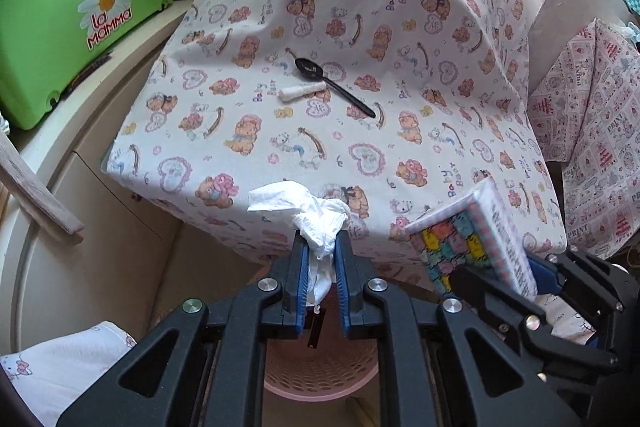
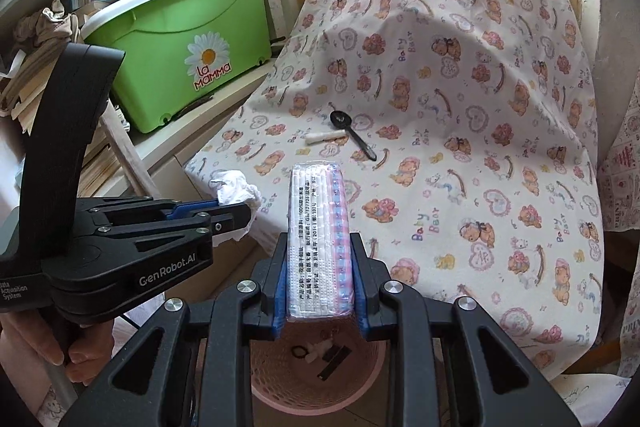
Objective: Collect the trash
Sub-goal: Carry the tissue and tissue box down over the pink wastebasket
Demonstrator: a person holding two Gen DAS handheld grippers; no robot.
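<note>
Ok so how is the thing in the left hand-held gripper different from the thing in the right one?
The left hand-held gripper pinches a crumpled white tissue, soft and shapeless; the right hand-held gripper clamps a tissue pack, flat, rectangular and wrapped. The tissue is plain white; the pack has printed text and a pink checked edge. The jaws are nearly shut on the tissue, wider on the pack. Both are held above the pink basket.

A spoon (image 1: 334, 85) and a small roll (image 1: 302, 92) lie touching mid-surface on a cloth-draped table (image 1: 440, 131), a storage bin (image 1: 76, 23) off its left edge, a basket (image 2: 316, 371) below its near edge holding scraps.
</note>
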